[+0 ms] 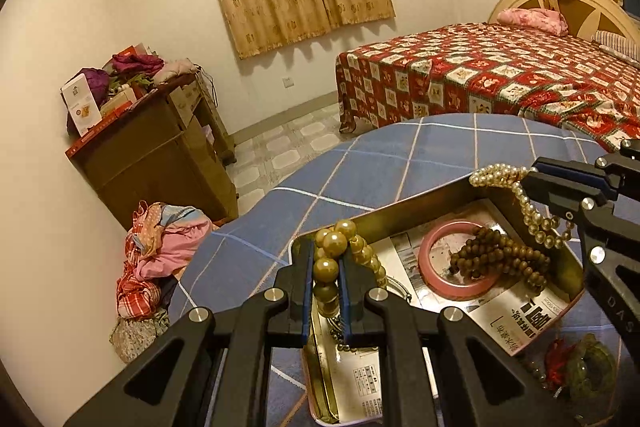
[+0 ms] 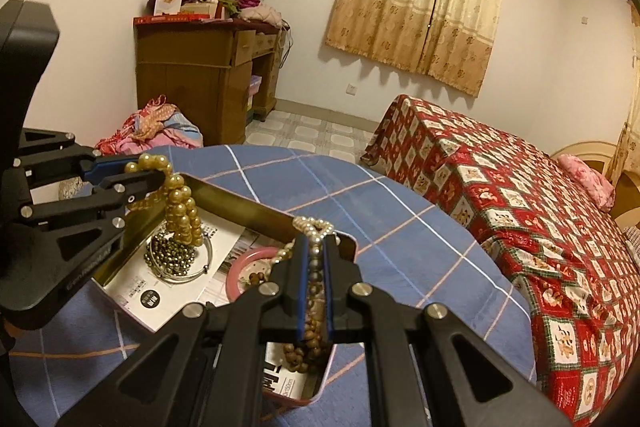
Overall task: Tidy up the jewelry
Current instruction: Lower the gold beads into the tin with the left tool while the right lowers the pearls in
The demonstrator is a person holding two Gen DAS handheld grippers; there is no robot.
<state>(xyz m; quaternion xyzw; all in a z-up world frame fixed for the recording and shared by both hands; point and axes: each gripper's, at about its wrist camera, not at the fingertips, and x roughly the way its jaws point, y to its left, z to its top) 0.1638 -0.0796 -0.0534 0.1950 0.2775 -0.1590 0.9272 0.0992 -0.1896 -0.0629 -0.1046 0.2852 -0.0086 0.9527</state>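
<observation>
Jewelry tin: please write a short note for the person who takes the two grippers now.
Left gripper: shut on the big-bead bracelet, held above the tin's left end.
Right gripper: shut on the pearl necklace, hanging above the right end.
Already in the tin: pink bangle, brown beads, dark beads, silver bangle.
Left: lay both strands in; green and red piece lies outside on the cloth.
</observation>
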